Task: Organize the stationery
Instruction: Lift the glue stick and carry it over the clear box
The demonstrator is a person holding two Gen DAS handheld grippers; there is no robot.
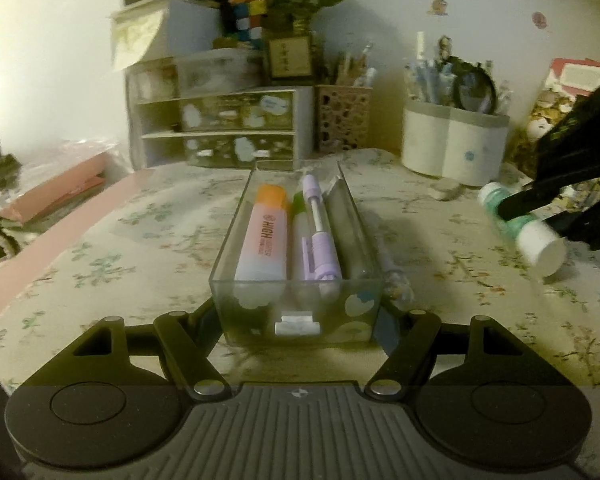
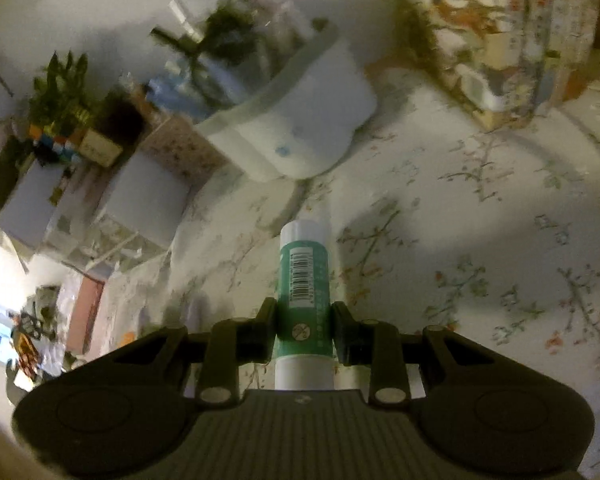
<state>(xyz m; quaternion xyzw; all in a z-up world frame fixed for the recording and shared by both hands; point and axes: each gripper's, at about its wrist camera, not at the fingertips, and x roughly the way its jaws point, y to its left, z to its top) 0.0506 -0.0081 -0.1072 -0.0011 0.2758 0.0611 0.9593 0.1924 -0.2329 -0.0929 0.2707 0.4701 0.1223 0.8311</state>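
Observation:
A clear plastic drawer tray (image 1: 230, 240) stands on the floral cloth straight ahead in the left wrist view. My left gripper (image 1: 298, 320) is shut on its near end, one finger on each side wall. Inside lie an orange-capped highlighter (image 1: 264, 236), a green-capped marker (image 1: 298, 208) and a purple pen (image 1: 318, 232). To the right, my right gripper (image 1: 536, 224) hangs above the cloth, shut on a green and white glue stick (image 1: 540, 244). In the right wrist view the glue stick (image 2: 304, 272) points forward between the pads of that gripper (image 2: 303, 336), its white cap nearest the camera.
A small drawer unit (image 1: 236, 128), a lattice pen cup (image 1: 344, 116) and a white pen holder (image 1: 456, 140) line the back of the desk. A pen (image 1: 396, 280) lies against the tray's right side. An eraser (image 1: 446, 190) sits near the holder; pink folders (image 1: 60, 192) lie at left.

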